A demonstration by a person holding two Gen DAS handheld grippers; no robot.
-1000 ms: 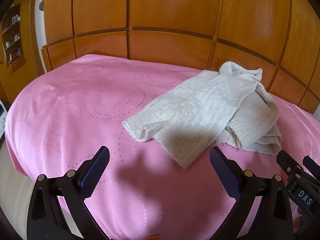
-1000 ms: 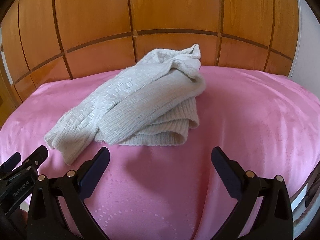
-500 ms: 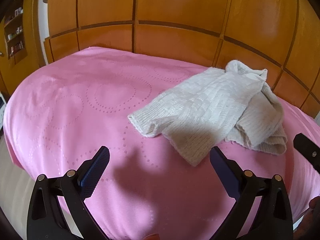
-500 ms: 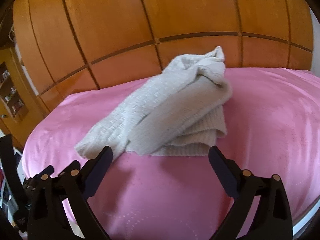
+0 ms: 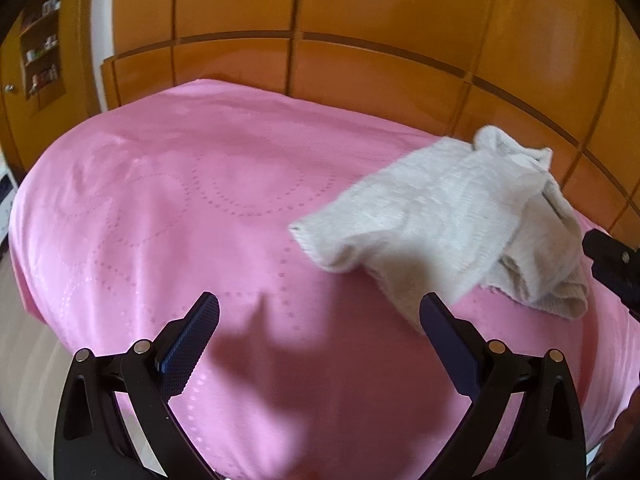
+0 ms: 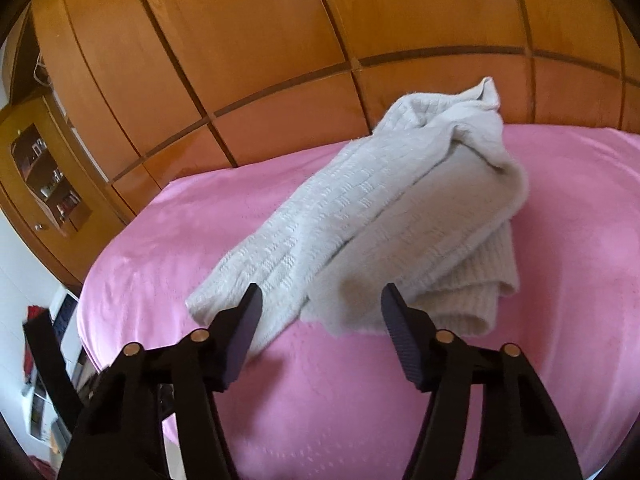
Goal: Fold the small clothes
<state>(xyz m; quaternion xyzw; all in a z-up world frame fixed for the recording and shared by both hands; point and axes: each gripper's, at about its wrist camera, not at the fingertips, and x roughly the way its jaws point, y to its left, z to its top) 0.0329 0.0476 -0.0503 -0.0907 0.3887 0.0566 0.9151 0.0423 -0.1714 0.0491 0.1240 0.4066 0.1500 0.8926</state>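
the left gripper [image 5: 320, 316] is hovering over the near part of the bed [image 5: 168, 208], its fingers [image 5: 196, 332] spread wide with only pink cover between them, and it is casting a dark shadow on the cover just ahead. the right gripper [image 6: 320, 312] is hanging low over the near edge of the sweater [image 6: 380, 216]; its jaws have just been closing and are now standing partway in, with the near hem of the sweater showing in the gap between the fingers [image 6: 400, 332]. the pads are not seen pressing on the knit, so nothing is being grasped.

beyond the grippers, the sweater [image 5: 452, 220] is lying crumpled on the pink cover, toward the side of the bed by the wardrobe [image 6: 280, 40]. it is a pale cream knit, bunched into loose folds, with one long part stretching out flat toward the left gripper's side and a ribbed edge tucked under on the other side. in the left wrist view, a black part of the right gripper is poking in at the right edge, just beside the sweater's ribbed end.

behind the bed, orange wooden wardrobe [image 5: 360, 20] panels are filling the background. to the far left a small shelf [image 5: 40, 40] with tiny items is standing in a wooden unit.
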